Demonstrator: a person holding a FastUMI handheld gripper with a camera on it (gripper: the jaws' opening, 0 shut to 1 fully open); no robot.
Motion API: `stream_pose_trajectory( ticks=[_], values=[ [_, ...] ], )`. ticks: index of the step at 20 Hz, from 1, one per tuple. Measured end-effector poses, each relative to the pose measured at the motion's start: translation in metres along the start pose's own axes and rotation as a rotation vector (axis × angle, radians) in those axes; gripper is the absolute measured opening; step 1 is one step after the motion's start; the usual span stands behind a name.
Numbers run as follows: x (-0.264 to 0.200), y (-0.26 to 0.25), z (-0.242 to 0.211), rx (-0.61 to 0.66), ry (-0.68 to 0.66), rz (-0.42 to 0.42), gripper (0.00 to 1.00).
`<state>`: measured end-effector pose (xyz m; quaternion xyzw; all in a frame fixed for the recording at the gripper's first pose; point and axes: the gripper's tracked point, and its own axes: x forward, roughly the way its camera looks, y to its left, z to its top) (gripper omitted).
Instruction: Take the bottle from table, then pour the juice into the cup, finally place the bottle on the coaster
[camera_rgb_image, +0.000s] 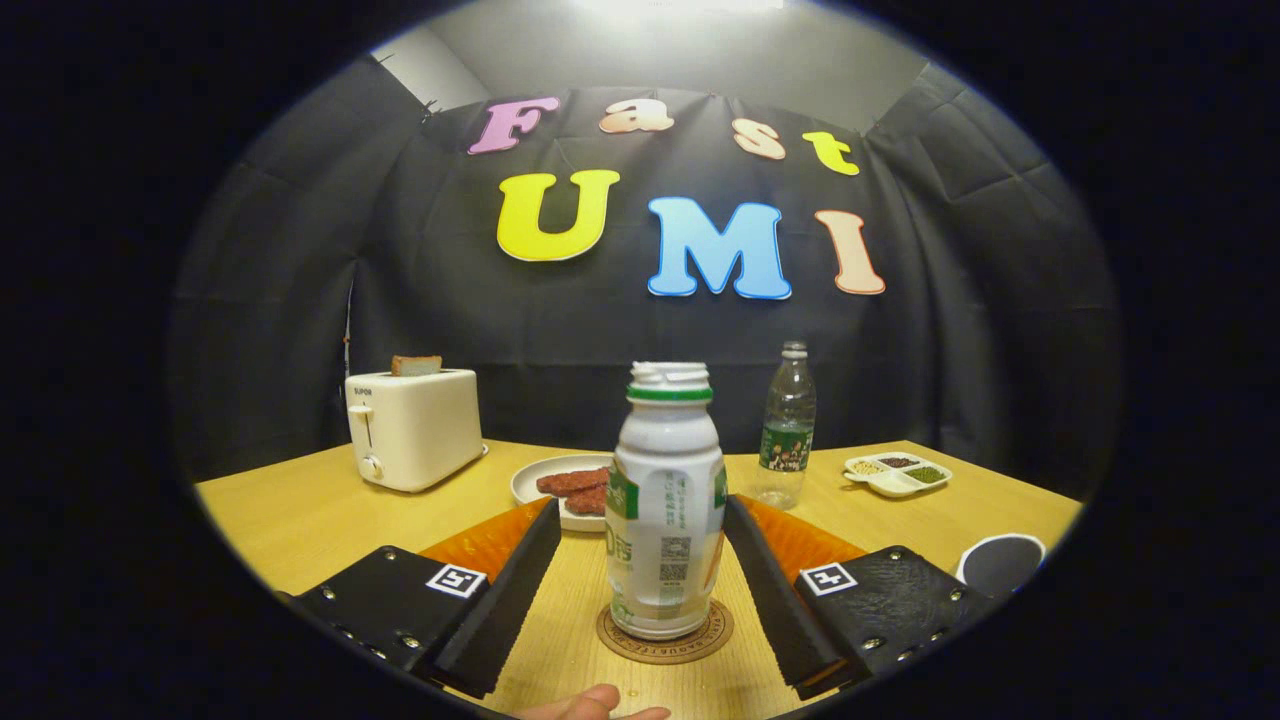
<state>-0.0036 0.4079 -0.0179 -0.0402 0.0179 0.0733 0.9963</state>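
- The bottle (666, 505) stands upright on the coaster (665, 633), which lies on the table (300, 515).
- Its cap is off; the open neck carries a green ring.
- The gripper (640, 560) has its fingers spread wide, one on each side of the bottle; the bottle sits between them, with a gap on the left side and the right finger close to its wall, though contact there is not clear.
- A cup (1000, 562) sits near the right finger, at the table's edge.
- Beyond the bottle: a plate (540, 482) with reddish pieces of food, a toaster (413, 428) with a slice of bread (416, 365) in its slot, a clear water bottle (787, 425), and a small divided tray (897, 473) with grains.
- A fingertip of a hand (590, 706) shows below the coaster.
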Motion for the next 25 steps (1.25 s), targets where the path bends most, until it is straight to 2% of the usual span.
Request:
stream_pose_trajectory(
  ticks=[7,10,17,22,25],
  values=[
    [-0.045,-0.011,0.132,0.067,-0.210,-0.009,0.98],
    [-0.064,-0.025,0.163,0.054,-0.241,-0.016,0.98],
    [-0.083,-0.088,0.173,0.086,-0.267,-0.047,0.98],
    [-0.088,-0.183,0.156,0.027,-0.304,-0.088,0.98],
    [-0.090,-0.253,0.126,-0.013,-0.316,-0.114,0.98]
  ],
)
